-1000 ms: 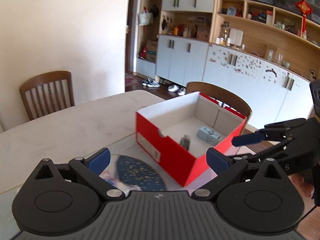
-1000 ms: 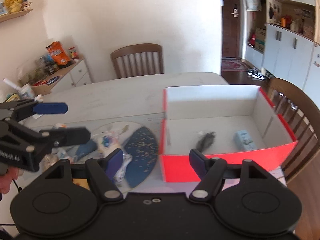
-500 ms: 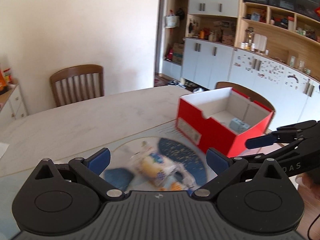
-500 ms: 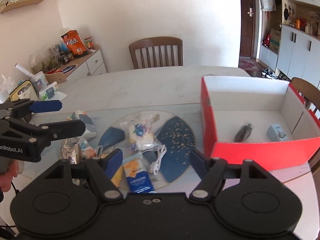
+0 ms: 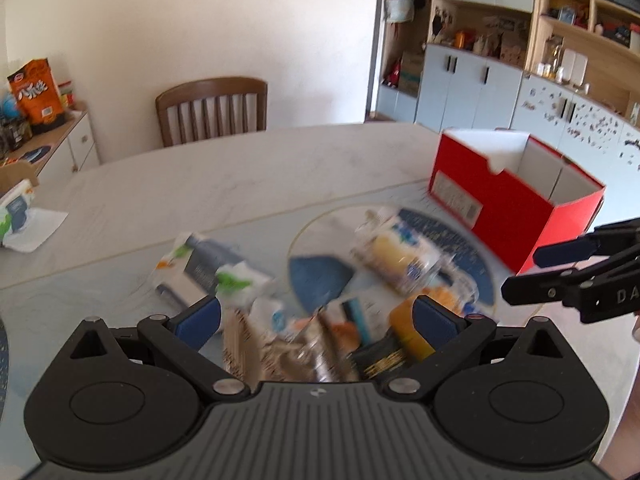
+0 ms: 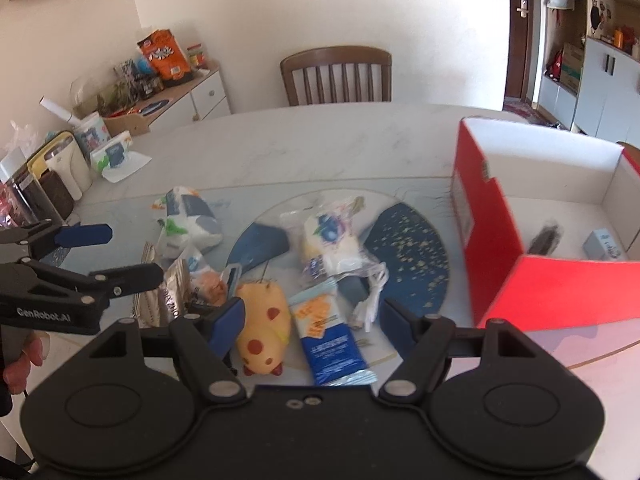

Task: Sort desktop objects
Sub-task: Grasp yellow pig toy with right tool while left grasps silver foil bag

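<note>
A red shoebox stands at the table's right, also in the left wrist view; it holds a dark object and a small pale box. A pile of items lies left of it: a yellow spotted toy, a blue snack pack, a wrapped bun, a white cable, a tissue pack. My right gripper is open and empty above the toy and snack pack. My left gripper is open and empty over the blurred pile.
A blue patterned mat under glass lies beneath the pile. A wooden chair stands at the table's far side. A sideboard with snacks and jars lines the left wall. Tissues lie at the table's left edge.
Both grippers have swung left, away from the red box and over the pile of items. Both stay open and empty.
</note>
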A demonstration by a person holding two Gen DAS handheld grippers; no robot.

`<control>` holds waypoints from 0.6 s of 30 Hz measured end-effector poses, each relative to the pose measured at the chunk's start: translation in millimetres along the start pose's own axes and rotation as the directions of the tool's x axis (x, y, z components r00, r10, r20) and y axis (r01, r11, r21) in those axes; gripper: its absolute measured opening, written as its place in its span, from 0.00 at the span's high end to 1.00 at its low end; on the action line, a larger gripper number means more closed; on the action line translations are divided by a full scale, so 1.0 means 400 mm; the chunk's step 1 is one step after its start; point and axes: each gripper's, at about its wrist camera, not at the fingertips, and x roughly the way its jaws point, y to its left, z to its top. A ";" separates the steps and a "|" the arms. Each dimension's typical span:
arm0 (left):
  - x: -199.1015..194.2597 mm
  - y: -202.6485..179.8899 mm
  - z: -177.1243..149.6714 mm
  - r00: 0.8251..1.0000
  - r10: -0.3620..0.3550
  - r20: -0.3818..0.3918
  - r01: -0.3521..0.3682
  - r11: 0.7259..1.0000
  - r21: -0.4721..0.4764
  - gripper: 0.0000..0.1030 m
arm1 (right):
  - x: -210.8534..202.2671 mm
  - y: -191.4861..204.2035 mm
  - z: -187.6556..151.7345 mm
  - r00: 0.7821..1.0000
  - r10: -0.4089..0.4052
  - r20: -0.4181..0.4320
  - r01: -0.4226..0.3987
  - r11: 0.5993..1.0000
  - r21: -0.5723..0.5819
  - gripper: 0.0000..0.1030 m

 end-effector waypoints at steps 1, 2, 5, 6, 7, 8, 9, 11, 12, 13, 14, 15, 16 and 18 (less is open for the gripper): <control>0.006 0.007 -0.008 1.000 0.007 -0.009 -0.007 1.000 -0.005 0.00 | 0.008 0.007 -0.001 1.000 0.001 -0.006 -0.001 1.000 0.000 0.28; 0.010 0.014 -0.014 1.000 0.010 -0.018 -0.010 1.000 -0.010 0.00 | 0.016 0.015 -0.002 1.000 0.003 -0.012 -0.003 1.000 -0.001 0.28; 0.028 0.029 -0.031 0.999 0.019 -0.050 -0.020 1.000 -0.024 0.00 | 0.037 0.033 -0.004 1.000 0.004 -0.027 -0.004 1.000 -0.010 0.28; 0.036 0.034 -0.038 0.998 0.023 -0.058 -0.024 0.999 -0.027 0.00 | 0.045 0.038 -0.004 0.999 0.002 -0.033 -0.002 1.000 -0.014 0.28; 0.042 0.036 -0.042 0.998 0.025 -0.064 -0.027 0.999 -0.029 0.00 | 0.053 0.044 -0.004 0.999 0.001 -0.038 -0.001 1.000 -0.017 0.28; 0.049 0.038 -0.045 0.997 0.025 -0.071 -0.028 0.999 -0.031 0.00 | 0.061 0.050 -0.004 0.999 -0.003 -0.041 0.002 1.000 -0.019 0.28; 0.056 0.041 -0.050 0.996 0.025 -0.080 -0.028 0.999 -0.034 0.00 | 0.070 0.056 -0.005 0.999 -0.008 -0.045 0.007 1.000 -0.021 0.28; 0.067 0.044 -0.057 0.996 0.022 -0.091 -0.026 0.999 -0.040 0.00 | 0.087 0.064 -0.008 0.998 -0.015 -0.056 0.013 1.000 -0.027 0.28; 0.072 0.046 -0.061 0.995 0.023 -0.095 -0.027 0.999 -0.043 0.00 | 0.096 0.068 -0.009 0.998 -0.014 -0.064 0.012 0.999 -0.031 0.28; 0.077 0.048 -0.064 0.995 0.023 -0.098 -0.027 0.999 -0.046 0.00 | 0.103 0.071 -0.012 0.997 -0.013 -0.071 0.010 0.999 -0.035 0.28; 0.080 0.048 -0.066 0.995 0.023 -0.101 -0.027 0.999 -0.046 0.00 | 0.110 0.075 -0.012 0.997 -0.016 -0.076 0.013 0.999 -0.041 0.28; 0.084 0.050 -0.069 0.995 0.025 -0.101 -0.029 0.999 -0.045 0.00 | 0.117 0.079 -0.014 0.997 -0.021 -0.078 0.017 0.999 -0.046 0.28; 0.086 0.051 -0.071 0.995 0.028 -0.101 -0.032 0.999 -0.043 0.00 | 0.122 0.081 -0.015 0.996 -0.024 -0.080 0.020 0.999 -0.049 0.28; 0.091 0.052 -0.073 0.995 0.030 -0.099 -0.034 0.999 -0.042 0.00 | 0.135 0.084 -0.016 0.996 -0.035 -0.087 0.031 0.998 -0.047 0.28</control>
